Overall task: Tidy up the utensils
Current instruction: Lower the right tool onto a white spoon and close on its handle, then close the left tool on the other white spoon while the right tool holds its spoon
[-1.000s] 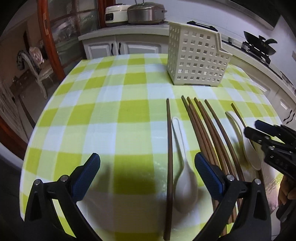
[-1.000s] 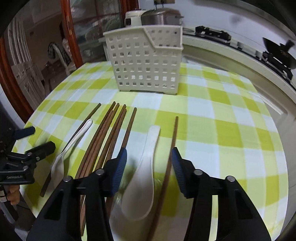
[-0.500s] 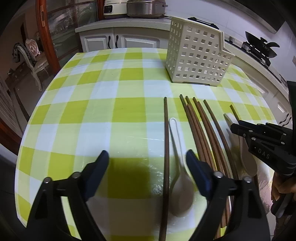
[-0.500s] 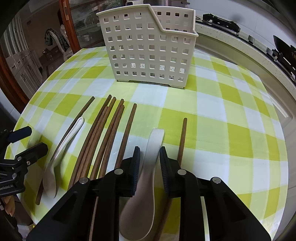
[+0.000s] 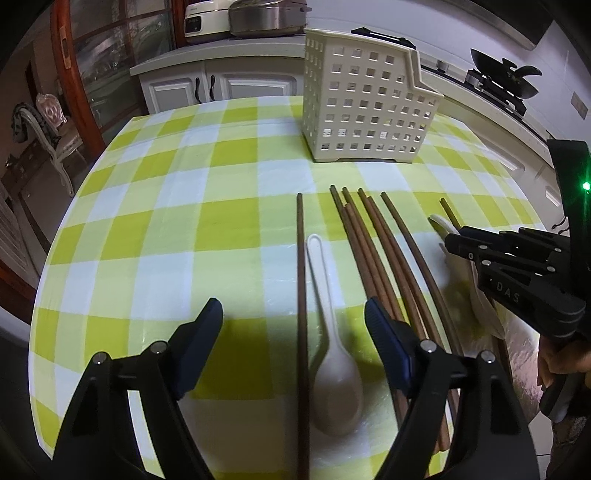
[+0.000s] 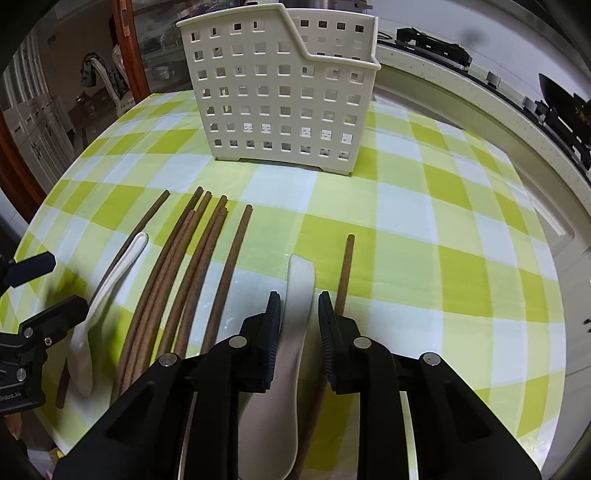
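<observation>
We see a green-and-white checked tablecloth spread over the table; behind it stands a white cabinet with dark handles; on its counter sit a white cooker and a steel pot side by side; a wok rests on the stove at right; an ornate chair stands at left.

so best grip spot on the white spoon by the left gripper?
Likely the handle, mid-length, coming straight down from above. The spoon lies flat with its handle pointing at the basket; the handle is slim and straight, the bowl wide and rounded. A lone chopstick lies close alongside, so the left gripper fingers need to slip between them.
</observation>
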